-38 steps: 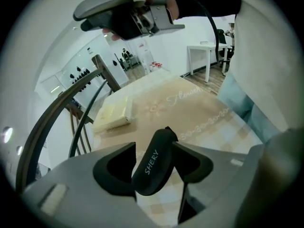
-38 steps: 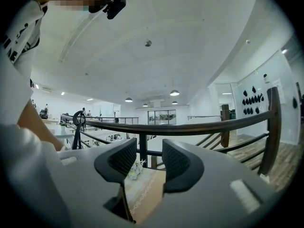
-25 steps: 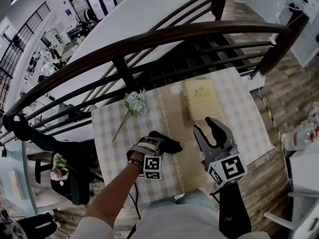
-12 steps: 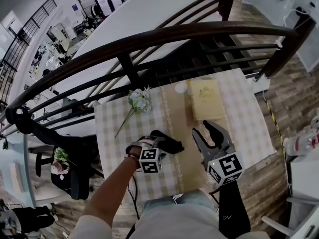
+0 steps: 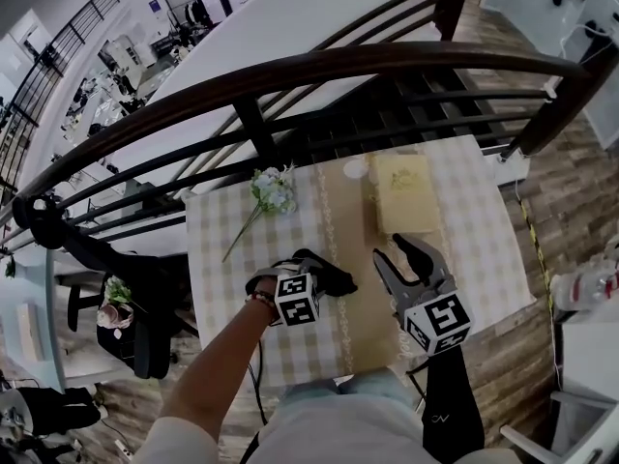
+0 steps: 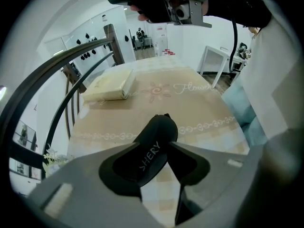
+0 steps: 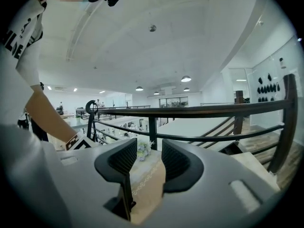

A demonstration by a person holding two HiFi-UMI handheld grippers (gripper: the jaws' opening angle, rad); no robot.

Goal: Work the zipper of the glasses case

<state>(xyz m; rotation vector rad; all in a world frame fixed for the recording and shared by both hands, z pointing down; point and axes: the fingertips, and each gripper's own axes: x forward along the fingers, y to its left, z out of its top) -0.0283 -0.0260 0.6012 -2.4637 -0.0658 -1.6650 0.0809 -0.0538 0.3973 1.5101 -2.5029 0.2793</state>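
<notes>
Little has moved over the last second; the left gripper [image 5: 302, 267] stays clamped on the glasses case [image 5: 329, 276], the right gripper [image 5: 397, 254] keeps hovering, and only the head view has drifted a touch.

The case lies on the beige strip of the table [image 5: 222, 249], nearer the person than the cream book [image 5: 404, 191] and off to the book's left; the flowers [image 5: 271, 191] lie level with the book, farther left still.

The step in hand looks like steadying the case so the zipper can be worked; the zipping itself does not seem to have begun. A small nub at the end of the case that points toward the book may be the pull, but it is too small to tell.

In the left gripper view the left gripper [image 6: 156, 144] has its jaws drawn in against both sides of the black case [image 6: 159, 127], pinching it near the end away from the book [image 6: 110, 85]. In the right gripper view the right gripper [image 7: 149, 151] has its jaws spread with nothing between them; it hangs above the table on the person's side of the book, apart from the case.

Next, the right gripper would need to come down beside the case, find the pull and nip it finely, while the left holds firm; a loose hold would let the case slide.
</notes>
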